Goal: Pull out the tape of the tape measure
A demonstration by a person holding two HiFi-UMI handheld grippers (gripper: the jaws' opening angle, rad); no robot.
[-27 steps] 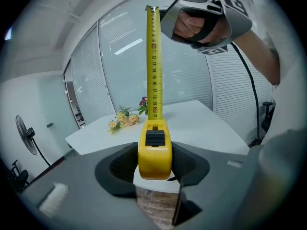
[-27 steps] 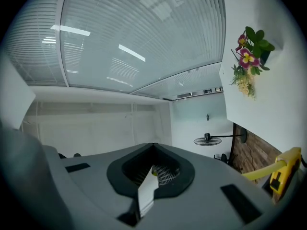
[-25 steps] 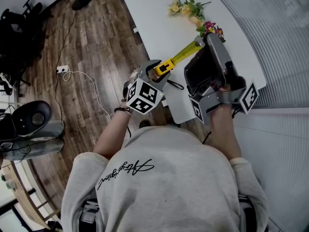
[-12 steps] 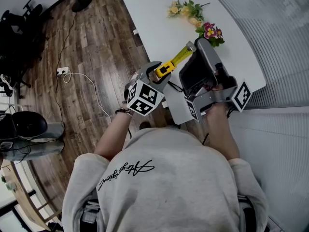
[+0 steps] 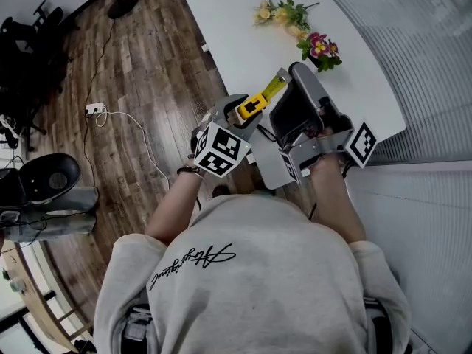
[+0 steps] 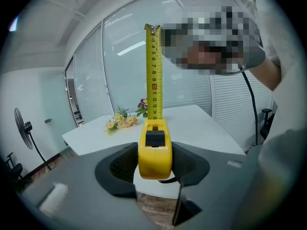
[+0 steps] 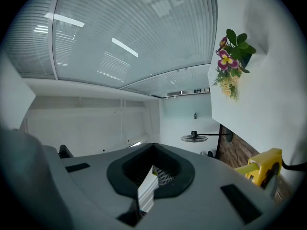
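The yellow tape measure point(image 6: 155, 148) was held in the air just off the near edge of the white surface point(image 5: 236, 28), its case clamped from both sides by the left tool point(image 6: 154, 163), whose jaws stood part-way open with their dark pads pressed against the case's flanks. The black lock button faced the left tool's camera. From the case's mouth the tape point(image 6: 154, 71) ran out straight, its printed numbers legible and its metal hook at the far end. In the head view that short stretch of tape point(image 5: 273, 88) bridged the gap from the left tool point(image 5: 247, 109) to the right tool point(image 5: 292, 72), which sat close beside it. The right tool point(image 7: 151, 175) had its jaws closed together, with a thin pale strip, the tape's end seen edge-on, pinched between them; the yellow case point(image 7: 264, 166) showed off to its side. Farther back on the surface lay yellow flowers point(image 5: 284, 12) and pink flowers point(image 5: 318, 48), well apart from both tools. A wooden floor point(image 5: 140, 65) lay beside the surface, with a white cable point(image 5: 133, 120) trailing across it.
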